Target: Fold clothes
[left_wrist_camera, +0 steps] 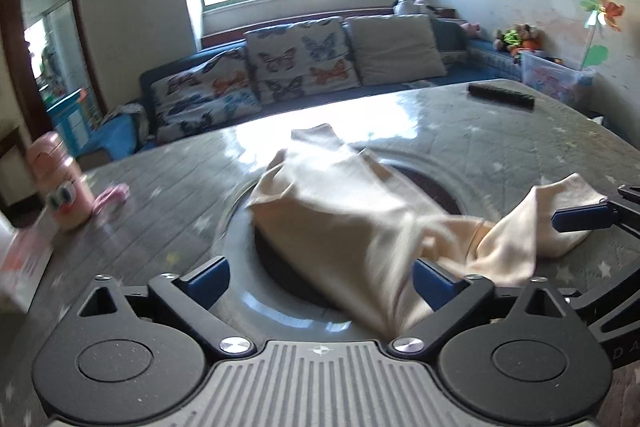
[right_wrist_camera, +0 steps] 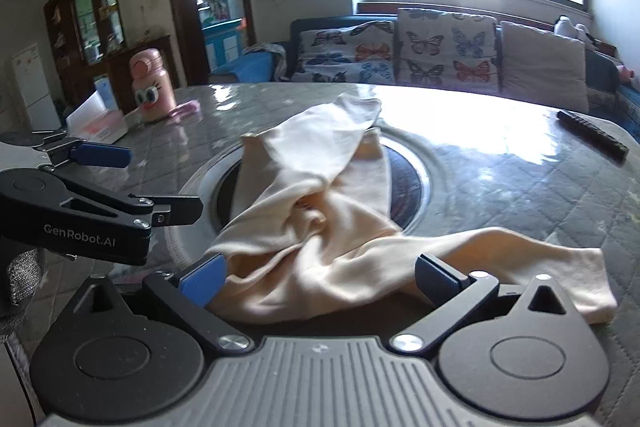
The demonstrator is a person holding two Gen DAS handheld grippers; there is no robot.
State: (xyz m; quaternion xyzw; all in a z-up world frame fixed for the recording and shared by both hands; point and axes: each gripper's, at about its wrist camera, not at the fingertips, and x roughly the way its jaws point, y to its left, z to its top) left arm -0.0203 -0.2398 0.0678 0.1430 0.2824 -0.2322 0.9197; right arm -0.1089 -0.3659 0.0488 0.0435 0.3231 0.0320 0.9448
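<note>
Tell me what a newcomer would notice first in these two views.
First, the crumpled cream garment lying twisted in the middle of the table, partly over the round inset at its centre. Both grippers, left and right, sit open at its near edge. Next come the pink cartoon-face bottle at the table's left and the butterfly-print cushions on the sofa under the bright window.
</note>
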